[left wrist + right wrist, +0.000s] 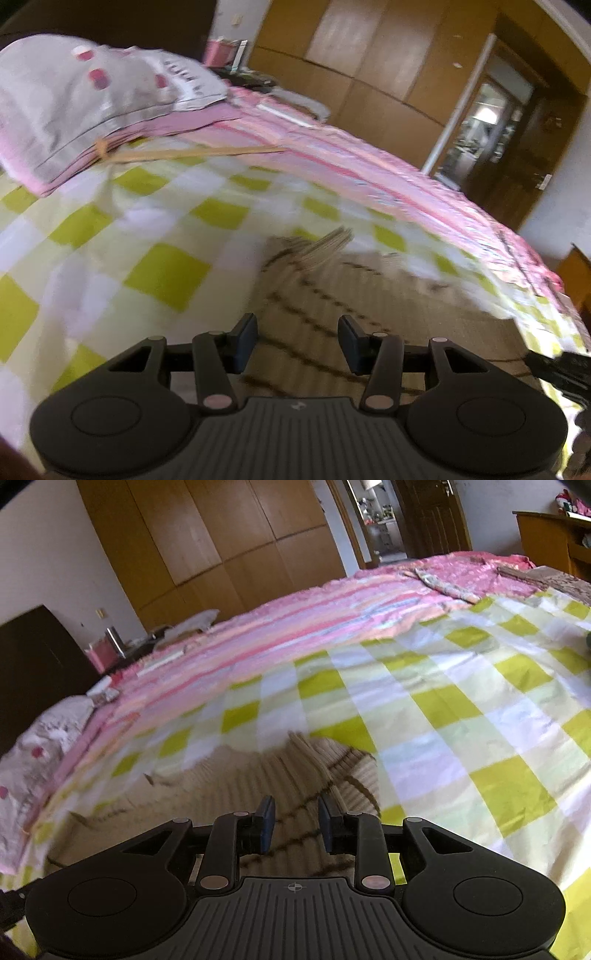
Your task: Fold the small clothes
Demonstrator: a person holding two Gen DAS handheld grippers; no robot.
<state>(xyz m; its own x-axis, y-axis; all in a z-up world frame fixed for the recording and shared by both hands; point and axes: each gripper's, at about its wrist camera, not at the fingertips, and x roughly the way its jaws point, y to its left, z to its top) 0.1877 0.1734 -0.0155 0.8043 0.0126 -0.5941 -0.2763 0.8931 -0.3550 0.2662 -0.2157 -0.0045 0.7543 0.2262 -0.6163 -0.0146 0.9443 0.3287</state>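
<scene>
A small beige ribbed garment with dark dotted lines (373, 306) lies on the green and white checked sheet (122, 240). It also shows in the right wrist view (255, 775), its ribbed cuff pointing away. My left gripper (297, 339) is open and empty, just above the garment. My right gripper (295, 825) is open with a narrower gap, empty, above the same garment. Part of the other gripper (561, 369) shows at the right edge of the left wrist view.
A grey and pink pillow (85, 96) lies at the bed's head, also in the right wrist view (40, 738). A pink striped cover (295, 627) lies beyond the checked sheet. A wooden wardrobe (207, 542) and an open doorway (480, 125) stand behind.
</scene>
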